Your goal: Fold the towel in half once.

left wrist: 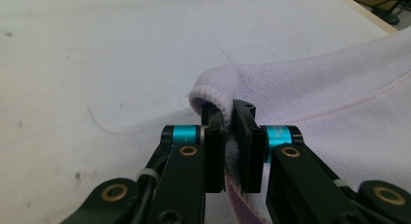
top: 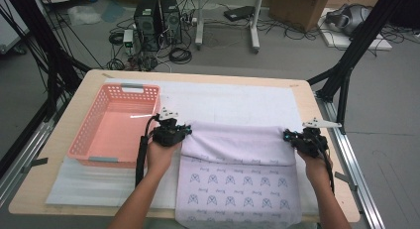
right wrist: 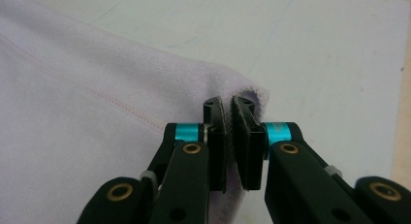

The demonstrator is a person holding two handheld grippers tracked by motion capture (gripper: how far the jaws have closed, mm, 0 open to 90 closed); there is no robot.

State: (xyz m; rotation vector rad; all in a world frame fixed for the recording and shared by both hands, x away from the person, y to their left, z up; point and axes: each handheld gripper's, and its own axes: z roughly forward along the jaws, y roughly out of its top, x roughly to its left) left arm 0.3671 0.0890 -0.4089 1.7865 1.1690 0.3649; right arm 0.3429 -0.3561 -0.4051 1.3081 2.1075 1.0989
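Observation:
A pale lilac towel [top: 237, 174] with a small printed pattern lies on the table's near half, its far part folded back over itself. My left gripper [top: 184, 131] is shut on the fold's left corner; the towel [left wrist: 310, 93] edge is pinched between the black jaws of that gripper [left wrist: 229, 110]. At the fold's right corner my right gripper [top: 288, 136] is shut on the cloth too. The right gripper view has the towel [right wrist: 97, 107] spreading left from the right gripper [right wrist: 229, 105], whose jaws hold the hem.
A pink plastic basket [top: 88, 135] stands empty at the table's left. A white mat [top: 233, 97] covers the wooden tabletop [top: 64, 135]. Black frame legs [top: 346, 65], computers and cables are on the floor behind the table.

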